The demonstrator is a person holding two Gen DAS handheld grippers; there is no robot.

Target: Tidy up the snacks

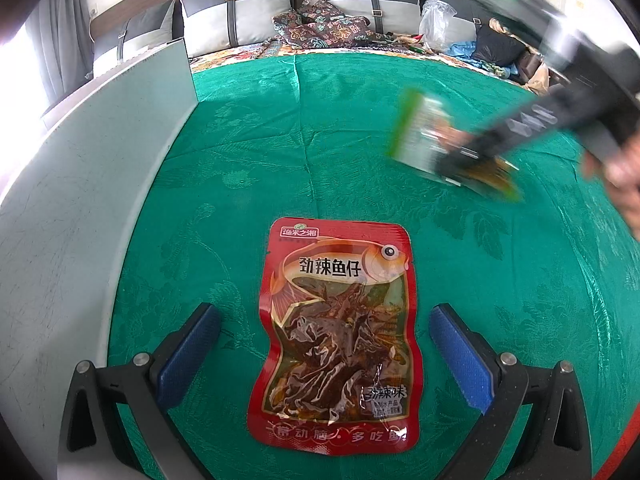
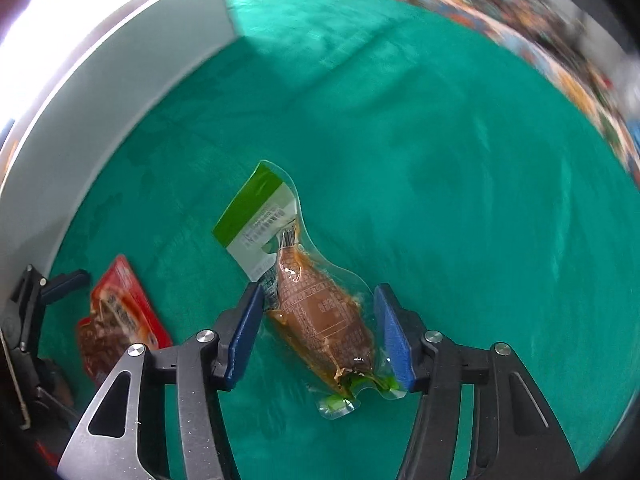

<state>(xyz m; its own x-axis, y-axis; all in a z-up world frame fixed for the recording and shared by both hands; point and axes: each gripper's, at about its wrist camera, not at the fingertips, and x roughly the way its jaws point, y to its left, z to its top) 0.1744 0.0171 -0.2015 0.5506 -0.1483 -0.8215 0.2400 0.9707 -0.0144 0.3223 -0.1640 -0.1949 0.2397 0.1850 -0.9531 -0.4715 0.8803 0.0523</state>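
Two snack packets on the table and two grippers, one to each packet. Over on the left stands a pale grey panel [image 1: 100, 152], upright along the edge of the green damask tablecloth [image 1: 320, 128], which is creased down its middle. Beyond the table runs a sofa with grey cushions [image 1: 236, 12], a dark patterned throw [image 1: 320, 26] and a clear plastic bag [image 1: 436, 20] piled on it. Now the left gripper [image 1: 324, 344]: it hangs with its blue pads spread wide either side of the red fish snack packet [image 1: 336, 336], gripping nothing. That packet lies flat on the cloth, red border, a cartoon goldfish across the top, a clear window showing dark reddish-brown pieces. Moving right, the right gripper [image 2: 320, 336] has a clear vacuum pouch [image 2: 316, 300] between its blue pads, lifted off the cloth in the left wrist view; whether the pads actually press on it I cannot tell, though the jaws are partly closed. The pouch has a green and white label at the far end and a brown embossed lump inside, with orange sauce around it. A hand [image 1: 624, 184] shows at the far right.
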